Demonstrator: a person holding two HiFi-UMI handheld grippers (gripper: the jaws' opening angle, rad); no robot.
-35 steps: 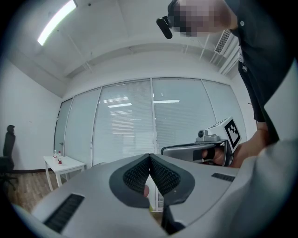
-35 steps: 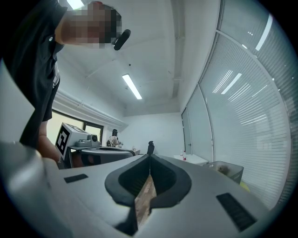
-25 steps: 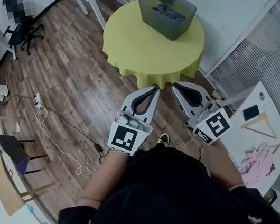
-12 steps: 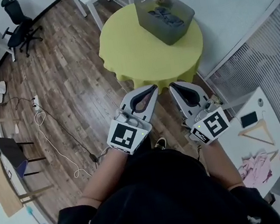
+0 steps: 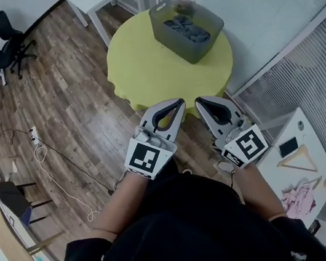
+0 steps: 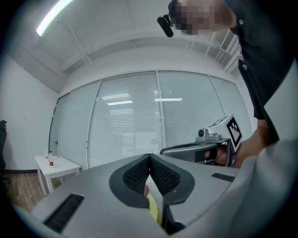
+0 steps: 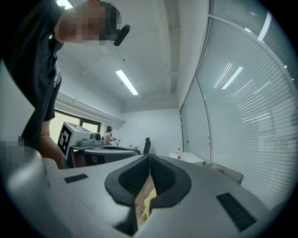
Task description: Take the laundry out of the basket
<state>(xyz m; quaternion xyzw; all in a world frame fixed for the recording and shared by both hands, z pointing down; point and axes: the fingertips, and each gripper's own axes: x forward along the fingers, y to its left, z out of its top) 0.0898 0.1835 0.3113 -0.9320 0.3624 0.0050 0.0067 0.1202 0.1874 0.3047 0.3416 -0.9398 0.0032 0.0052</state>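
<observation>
The grey left gripper and grey right gripper are held side by side at the centre of the frame, close in front of the person's dark-clad body, tips pointing up the frame and angled toward each other; both have their black pads pressed together on nothing. Well apart from them, at upper centre, the translucent grey plastic basket stands on the round yellow-green-clothed worktop, toward its upper right edge; crumpled dark blue-grey laundry lies inside it.

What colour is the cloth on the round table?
The tablecloth is yellow-green, plain without pattern; the head view shows it best.
</observation>
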